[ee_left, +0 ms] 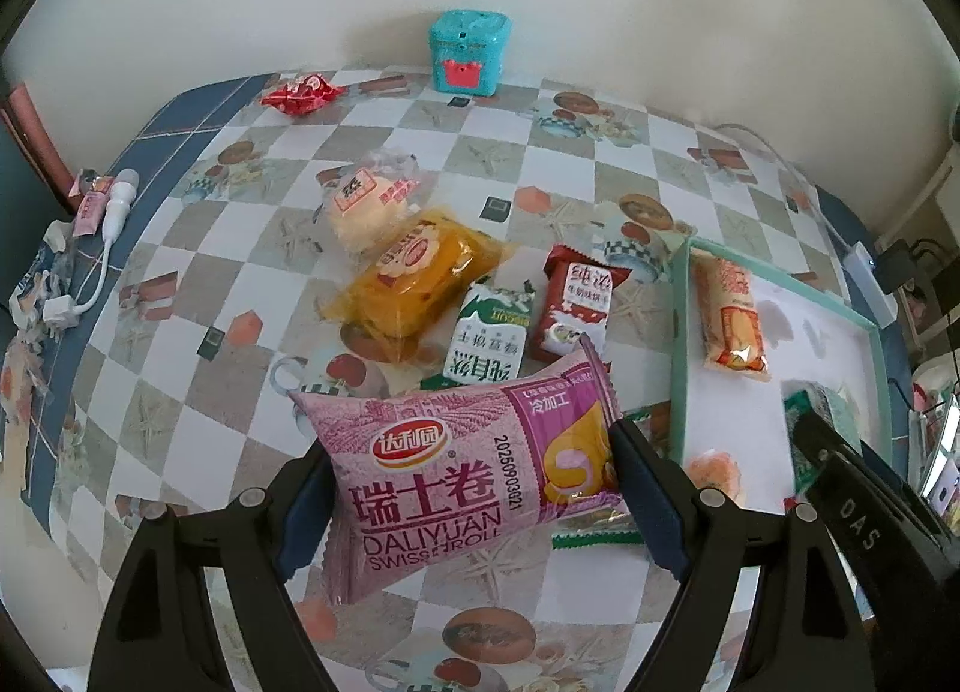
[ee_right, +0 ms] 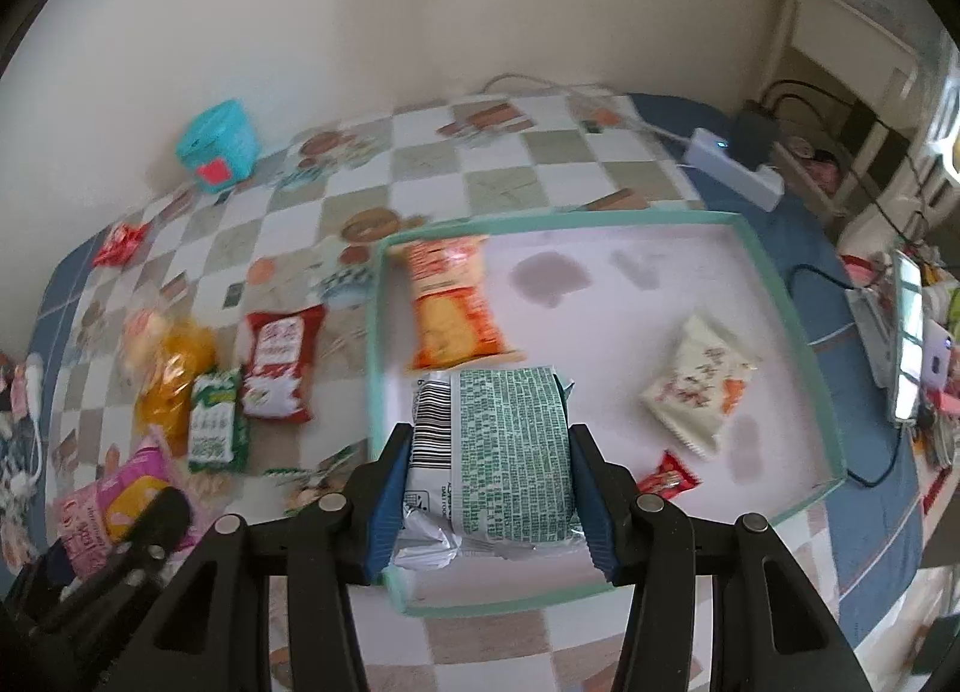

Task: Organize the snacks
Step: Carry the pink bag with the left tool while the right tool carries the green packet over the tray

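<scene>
The pink-purple Swiss roll packet [ee_left: 474, 470] fills the lower centre of the left wrist view, pinched at both ends by the left gripper [ee_left: 474, 488] and held above the checkered counter [ee_left: 228, 272]. In the right wrist view, the right gripper [ee_right: 489, 452] clamps a green-and-white printed snack packet [ee_right: 510, 434], barcode side up, over the near left corner of the shallow white tray with a mint-green rim [ee_right: 798, 332], which takes up the centre right of the frame. Inside the tray lie an orange chip bag [ee_right: 453, 302] at its upper left, a cream wrapped packet [ee_right: 699, 386] toward the right, and a small red wrapper [ee_right: 666, 479] near the front rim. Left of the tray on the counter sit a red milk-biscuit packet [ee_right: 279, 362], a green-and-white biscuit packet [ee_right: 216, 422] and a clear yellow cake bag [ee_right: 171, 380]. A teal cube-shaped box [ee_left: 470, 51] stands at the top centre of the left wrist view, against the wall.
</scene>
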